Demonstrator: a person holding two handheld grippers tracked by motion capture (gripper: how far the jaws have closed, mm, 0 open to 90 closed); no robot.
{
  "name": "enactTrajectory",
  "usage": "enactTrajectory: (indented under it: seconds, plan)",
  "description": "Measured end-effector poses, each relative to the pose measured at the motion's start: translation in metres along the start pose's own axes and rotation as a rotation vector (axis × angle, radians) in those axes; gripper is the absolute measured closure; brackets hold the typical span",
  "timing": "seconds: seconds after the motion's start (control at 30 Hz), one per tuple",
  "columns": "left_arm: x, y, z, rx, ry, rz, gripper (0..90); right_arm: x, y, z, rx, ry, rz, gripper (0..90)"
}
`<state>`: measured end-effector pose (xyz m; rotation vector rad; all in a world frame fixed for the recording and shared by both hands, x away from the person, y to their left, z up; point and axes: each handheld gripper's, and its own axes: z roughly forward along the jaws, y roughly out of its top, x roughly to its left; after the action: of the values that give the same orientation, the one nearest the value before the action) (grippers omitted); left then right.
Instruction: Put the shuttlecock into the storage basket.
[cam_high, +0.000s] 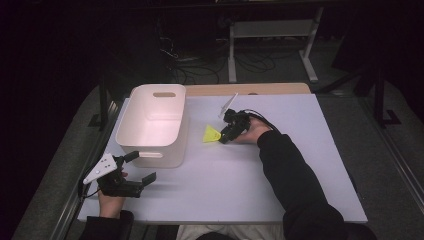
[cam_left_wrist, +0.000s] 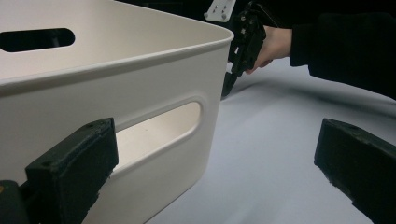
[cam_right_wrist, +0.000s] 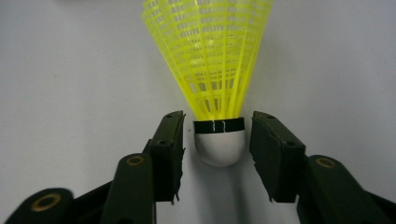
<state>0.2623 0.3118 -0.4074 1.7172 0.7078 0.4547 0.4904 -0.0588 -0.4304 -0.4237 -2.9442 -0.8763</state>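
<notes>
- Yellow shuttlecock (cam_right_wrist: 212, 70) is lying on its side on the white bench (cam_high: 280, 165), just right of the white bin (cam_high: 155, 125); its skirt top is running out of the right gripper view.
- Right gripper (cam_right_wrist: 217, 140) is sitting with its fingers (cam_right_wrist: 170, 140) either side of the white cork, narrow gaps showing, not gripping.
- Left gripper (cam_high: 141, 167) is resting near the bin's front corner, fingers (cam_left_wrist: 74, 163) spread wide, holding nothing; both cut off by the frame edge.
</notes>
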Motion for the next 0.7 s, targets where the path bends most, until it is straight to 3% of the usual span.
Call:
enactTrajectory:
  seconds: [0.13,0.43,0.7]
  plan:
    - [0.0,0.0,0.0,0.0,0.0,0.0,0.0,0.001,0.0,0.002,0.009,0.001,-0.001,62.0]
    - [0.0,0.0,0.0,-0.002,-0.003,0.0,0.0,0.003,0.001,-0.001,0.016,-0.006,-0.009,63.8]
    - [0.0,0.0,0.0,-0.001,-0.003,0.0,0.0,0.007,0.004,-0.016,-0.01,-0.009,0.009,64.0]
